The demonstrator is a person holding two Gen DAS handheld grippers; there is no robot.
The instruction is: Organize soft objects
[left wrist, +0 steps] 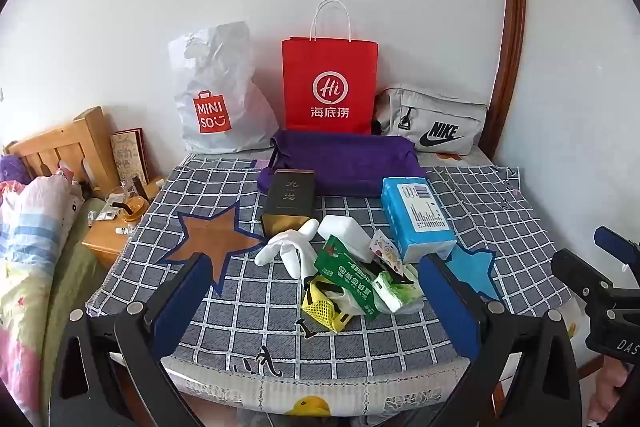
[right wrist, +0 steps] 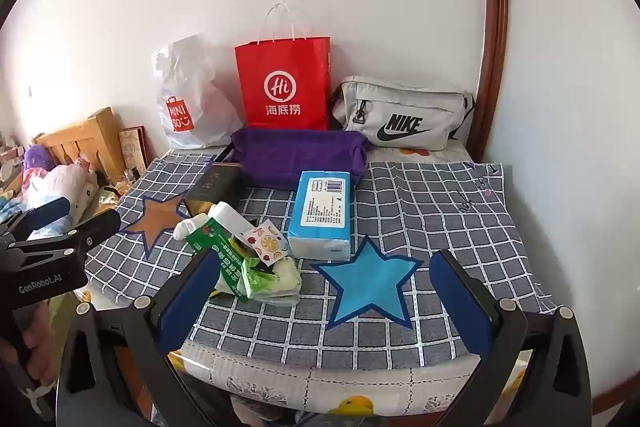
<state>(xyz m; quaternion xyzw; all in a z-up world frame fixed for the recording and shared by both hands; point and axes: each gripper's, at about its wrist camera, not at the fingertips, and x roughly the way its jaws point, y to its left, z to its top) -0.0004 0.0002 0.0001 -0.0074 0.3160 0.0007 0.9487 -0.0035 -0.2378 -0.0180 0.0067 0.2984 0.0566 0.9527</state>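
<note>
A pile of soft items lies mid-table: a white glove, a green packet, a yellow mesh item, a green-white tissue pack, and a blue tissue pack. A purple cloth bag lies behind them. My left gripper is open and empty, hovering above the near table edge in front of the pile. My right gripper is open and empty above the blue star patch.
A dark box, a white block, a red paper bag, a white Miniso bag and a grey Nike pouch stand toward the wall. The checkered cloth covers the table. A bed and nightstand are left.
</note>
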